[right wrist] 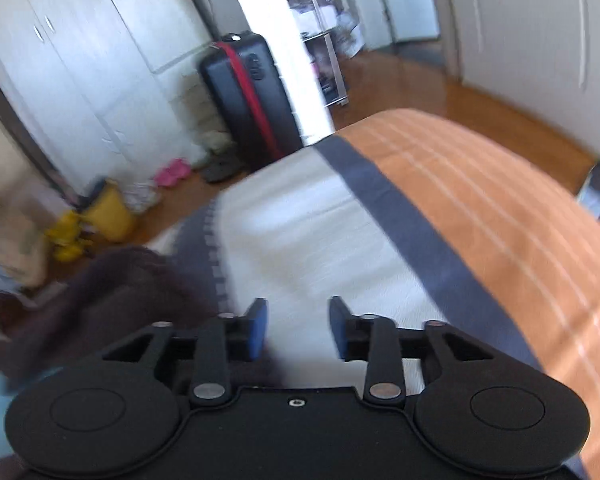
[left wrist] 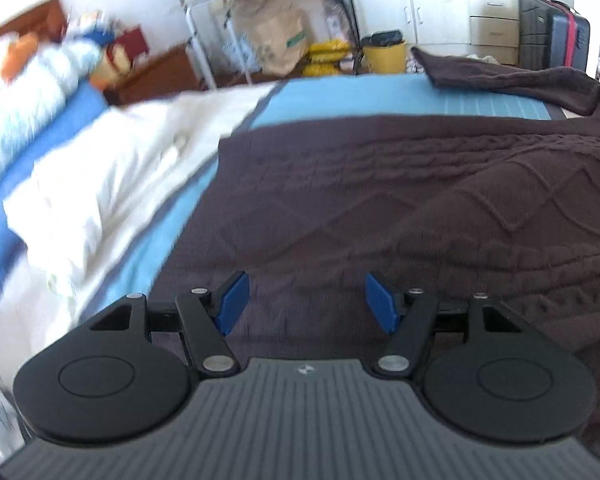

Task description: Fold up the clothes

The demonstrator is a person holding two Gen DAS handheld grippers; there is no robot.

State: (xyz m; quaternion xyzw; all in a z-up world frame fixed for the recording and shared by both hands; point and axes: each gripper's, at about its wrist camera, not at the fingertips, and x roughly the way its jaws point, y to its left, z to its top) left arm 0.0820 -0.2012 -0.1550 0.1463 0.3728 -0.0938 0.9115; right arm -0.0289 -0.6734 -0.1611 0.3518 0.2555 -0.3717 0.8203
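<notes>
A white pillow (left wrist: 112,184) lies at the left of the left view. The brown sweater (left wrist: 400,208) fills the middle and right, spread on the bed (left wrist: 360,96). The left gripper (left wrist: 306,304) is wide open, holding nothing. In the right view, the right gripper (right wrist: 298,328) is open and empty too, sweater at lower left.

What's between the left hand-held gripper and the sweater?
Nothing visible. The left hand-held gripper is open, holding nothing, right over the brown sweater spread on the bed. Only bare knit shows between and ahead of its fingers. Whether the pads touch the fabric can't be told.
</notes>
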